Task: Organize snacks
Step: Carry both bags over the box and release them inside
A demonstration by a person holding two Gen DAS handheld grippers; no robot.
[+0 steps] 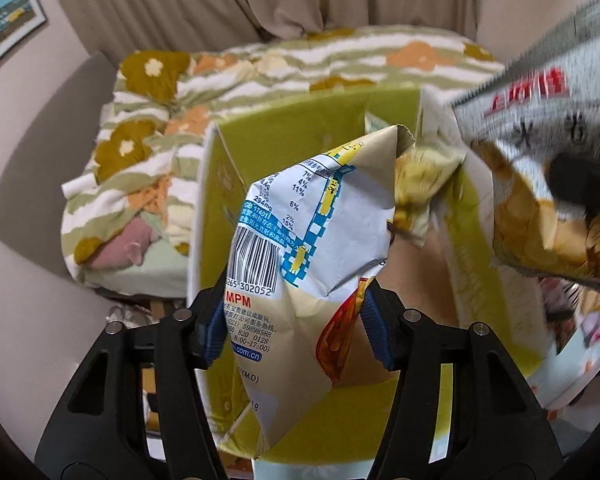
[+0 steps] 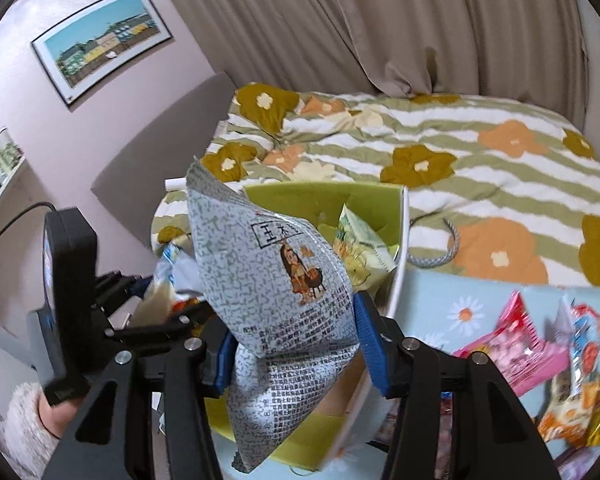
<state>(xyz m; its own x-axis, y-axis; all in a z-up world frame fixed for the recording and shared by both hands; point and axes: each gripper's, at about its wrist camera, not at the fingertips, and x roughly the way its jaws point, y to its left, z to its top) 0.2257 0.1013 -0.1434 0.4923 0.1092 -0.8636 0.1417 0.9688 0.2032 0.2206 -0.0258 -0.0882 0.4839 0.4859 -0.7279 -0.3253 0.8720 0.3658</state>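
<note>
Left gripper (image 1: 294, 332), low in its frame, clamps tight on a crumpled cream-and-white foil snack bag (image 1: 300, 248) with a barcode, hanging mid-frame over the open lime-green cardboard box (image 1: 284, 120). Right gripper (image 2: 296, 344) pinches a grey speckled foil snack packet (image 2: 276, 292) at centre frame, just before that box (image 2: 300, 200).

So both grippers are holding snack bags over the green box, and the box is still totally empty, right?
Not quite. The left gripper and right gripper do each hold a snack bag by the green box, but the box isn't empty: the right wrist view shows a yellow-green snack packet already inside it.
</note>
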